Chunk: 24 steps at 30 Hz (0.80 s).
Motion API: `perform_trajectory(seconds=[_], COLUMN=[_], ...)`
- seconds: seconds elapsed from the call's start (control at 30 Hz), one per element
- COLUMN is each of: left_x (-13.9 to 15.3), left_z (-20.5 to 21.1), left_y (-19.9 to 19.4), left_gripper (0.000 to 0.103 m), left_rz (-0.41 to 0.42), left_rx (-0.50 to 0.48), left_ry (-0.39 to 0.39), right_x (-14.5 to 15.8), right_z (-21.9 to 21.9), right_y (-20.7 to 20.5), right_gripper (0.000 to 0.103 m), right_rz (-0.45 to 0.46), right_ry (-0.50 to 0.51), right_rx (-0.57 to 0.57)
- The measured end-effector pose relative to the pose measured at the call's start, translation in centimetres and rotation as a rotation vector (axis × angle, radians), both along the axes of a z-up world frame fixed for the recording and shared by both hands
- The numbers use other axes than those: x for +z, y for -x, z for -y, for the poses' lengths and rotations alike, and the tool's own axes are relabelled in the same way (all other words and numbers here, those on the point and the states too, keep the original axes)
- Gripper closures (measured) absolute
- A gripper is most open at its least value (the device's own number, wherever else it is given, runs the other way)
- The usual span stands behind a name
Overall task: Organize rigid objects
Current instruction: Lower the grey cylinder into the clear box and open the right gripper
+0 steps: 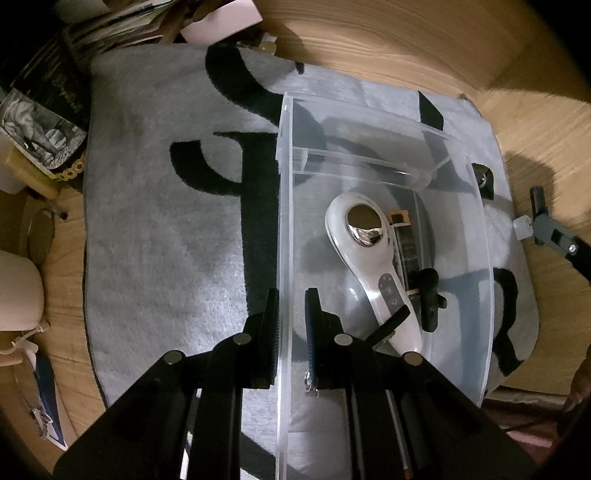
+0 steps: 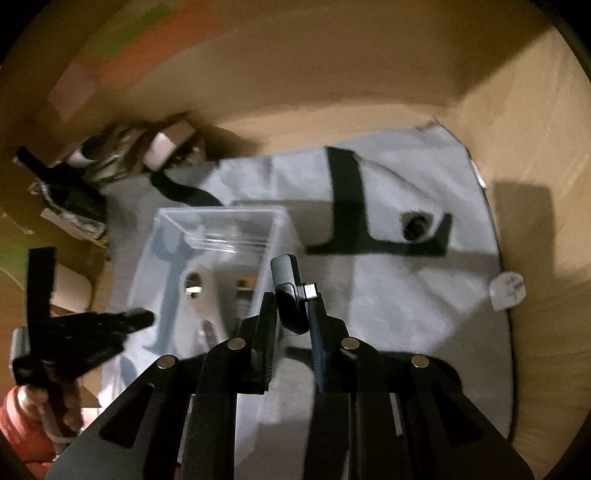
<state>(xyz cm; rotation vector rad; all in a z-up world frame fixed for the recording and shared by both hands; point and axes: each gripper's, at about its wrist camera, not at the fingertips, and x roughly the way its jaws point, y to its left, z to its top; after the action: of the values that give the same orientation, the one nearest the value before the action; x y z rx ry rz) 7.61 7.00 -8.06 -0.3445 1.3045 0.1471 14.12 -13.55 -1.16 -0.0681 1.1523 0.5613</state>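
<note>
Left wrist view: pale wooden floor (image 1: 388, 44), on it a grey plush rug with black letter shapes (image 1: 155, 229). On the rug's right half stands a clear acrylic box (image 1: 291, 229), holding a white handheld device with a shiny oval head (image 1: 364, 251) beside dark pieces. Left gripper (image 1: 291, 310) clamps the box's near left wall. Right gripper (image 2: 291, 310), clenched, grips a small black plastic clip-shaped object (image 2: 288, 299) just right of the box. Books and clutter (image 1: 110, 26) lie far left.
</note>
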Motion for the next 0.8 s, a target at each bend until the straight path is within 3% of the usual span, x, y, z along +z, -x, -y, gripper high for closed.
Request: perform_trajectory(seconds=[0.2, 0.8], left_x=[0.0, 0.0], left_z=[0.0, 0.1], left_y=[0.0, -0.1], left_gripper=[0.093, 0.093], left_rz=[0.001, 0.002], left_rx=[-0.011, -0.014], left_ry=[-0.003, 0.000], right_x=[-0.3, -5.8], right_z=[-3.4, -8.0], right_y=[1.3, 5.8], right_gripper=[0.087, 0.087], right_rz=[0.001, -0.170], right_ry=[-0.011, 0.093], right_rx=[0.087, 0.255])
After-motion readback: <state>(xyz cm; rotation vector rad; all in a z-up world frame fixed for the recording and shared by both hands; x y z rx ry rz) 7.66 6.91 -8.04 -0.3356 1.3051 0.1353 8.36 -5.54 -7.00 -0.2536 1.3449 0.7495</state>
